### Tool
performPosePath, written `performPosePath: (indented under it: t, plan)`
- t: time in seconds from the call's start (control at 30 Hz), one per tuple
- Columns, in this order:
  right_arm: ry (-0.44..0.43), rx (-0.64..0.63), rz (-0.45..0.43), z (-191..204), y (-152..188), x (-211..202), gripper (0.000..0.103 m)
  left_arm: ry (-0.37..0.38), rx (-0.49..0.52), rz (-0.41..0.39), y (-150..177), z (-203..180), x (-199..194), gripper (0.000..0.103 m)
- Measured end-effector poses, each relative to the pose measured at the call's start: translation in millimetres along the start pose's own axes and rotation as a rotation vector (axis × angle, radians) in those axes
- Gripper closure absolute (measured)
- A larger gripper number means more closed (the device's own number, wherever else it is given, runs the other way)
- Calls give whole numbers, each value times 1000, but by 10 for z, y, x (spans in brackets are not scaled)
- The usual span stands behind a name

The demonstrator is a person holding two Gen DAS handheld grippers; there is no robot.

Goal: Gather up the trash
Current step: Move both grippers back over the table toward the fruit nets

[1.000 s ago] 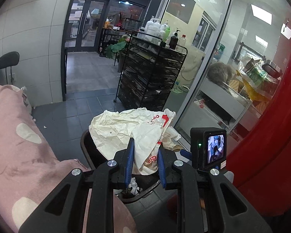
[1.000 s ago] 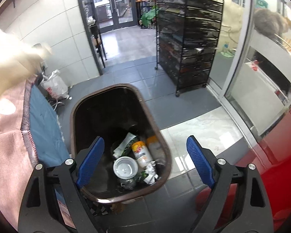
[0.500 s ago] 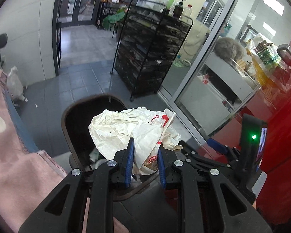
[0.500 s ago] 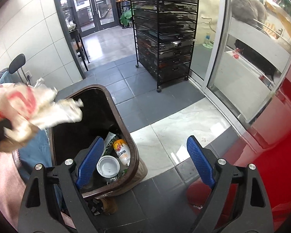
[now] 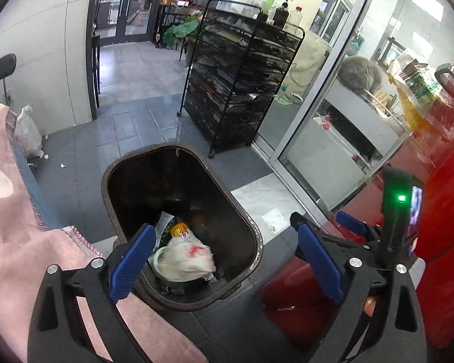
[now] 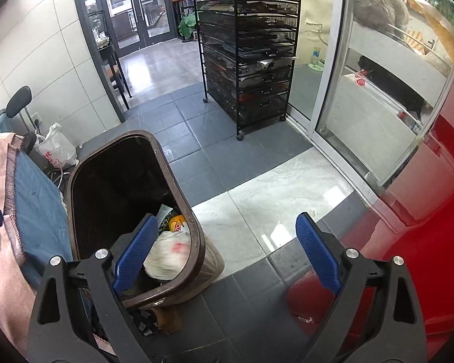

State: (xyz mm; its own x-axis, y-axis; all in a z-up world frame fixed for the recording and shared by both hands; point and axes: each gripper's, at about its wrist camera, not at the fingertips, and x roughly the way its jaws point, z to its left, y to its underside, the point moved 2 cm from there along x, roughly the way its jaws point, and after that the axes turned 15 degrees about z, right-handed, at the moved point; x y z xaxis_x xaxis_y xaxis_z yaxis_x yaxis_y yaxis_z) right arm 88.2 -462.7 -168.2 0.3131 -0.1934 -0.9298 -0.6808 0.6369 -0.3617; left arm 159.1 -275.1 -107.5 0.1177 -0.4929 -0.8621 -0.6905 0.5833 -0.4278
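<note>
Showing a grey tiled floor (image 6: 196,139) — brown bin (image 5: 245,217) holding a white bag (image 5: 184,257); left gripper (image 5: 224,260) just released, spread empty; right gripper (image 6: 224,254) likewise spread — black rack (image 6: 251,60) behind.

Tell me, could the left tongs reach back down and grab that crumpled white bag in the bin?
Probably yes. The left tongs have just been opening and stand wide with nothing between them, right above the brown bin. The crumpled white bag lies on top of the other rubbish, uncovered, and the bin has no lid.

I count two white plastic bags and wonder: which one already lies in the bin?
The crumpled white bag with red print, lying atop the trash inside the brown bin. The other bag sits on the floor by the wall.
</note>
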Motion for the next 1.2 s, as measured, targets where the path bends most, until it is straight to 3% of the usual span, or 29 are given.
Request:
performPosePath:
  t: [0.3, 0.63, 0.87, 1.2]
  plan:
    - [-28, -50, -17, 207, 4, -109, 12, -49, 48, -73, 84, -77, -349, 6]
    - [-107, -174, -79, 739, 27, -438, 12, -110, 13, -175, 280, 119, -878, 6]
    - [-196, -287, -126, 1214, 93, -746, 11, -147, -85, -244, 462, 457, -1260, 6]
    - [-341, -507, -168, 2158, 291, -1188, 9, -279, -282, -294, 863, 1114, -1751, 6]
